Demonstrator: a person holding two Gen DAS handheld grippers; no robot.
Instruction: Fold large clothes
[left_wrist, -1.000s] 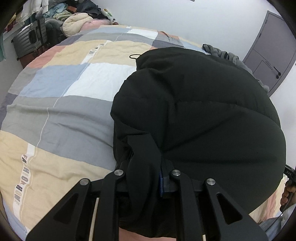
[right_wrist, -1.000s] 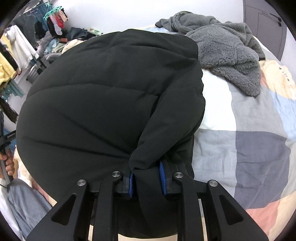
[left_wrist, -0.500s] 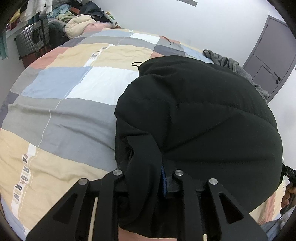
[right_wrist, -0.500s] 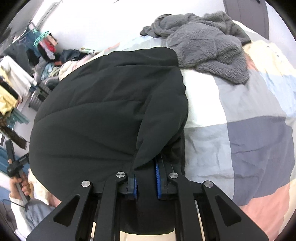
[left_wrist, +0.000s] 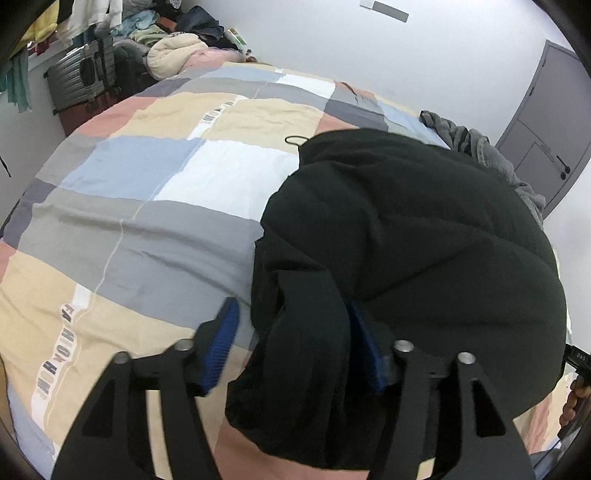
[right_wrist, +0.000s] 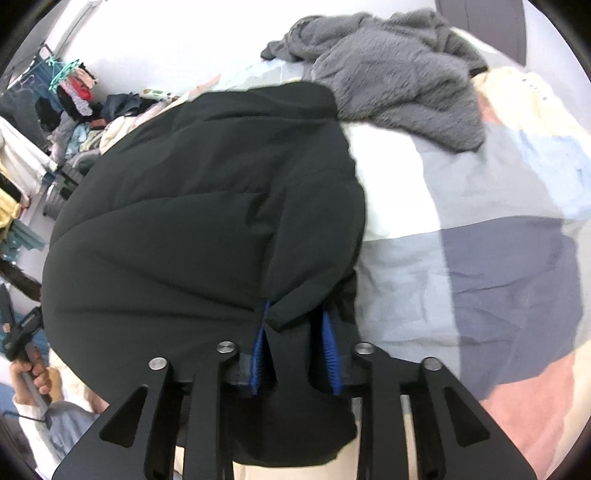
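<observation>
Our left gripper (left_wrist: 291, 341) has just been opening: jaws wide, the black jacket (left_wrist: 406, 240) hem bunched between them, the left pad clear of the cloth, so we read it as released. Our right gripper (right_wrist: 295, 341) has also just been opening, less far; a pinch of the jacket's near corner sits between its blue pads (right_wrist: 330, 341), and we read a gap on either side, so the hold looks let go or nearly so. Both grippers point steeply down at the near edge of the bed (left_wrist: 122, 236), one on each near corner of the jacket. The jacket lies as a thick folded mound on the patchwork cover, rounded edge away from us, so we judge one fold just laid down. Left to do, probably: pull clear, flatten or fold again. The grey fleece (right_wrist: 399, 74) heaped just beyond the jacket looks unfolded. The person's other hand (right_wrist: 35, 373) shows at the frame edge.
</observation>
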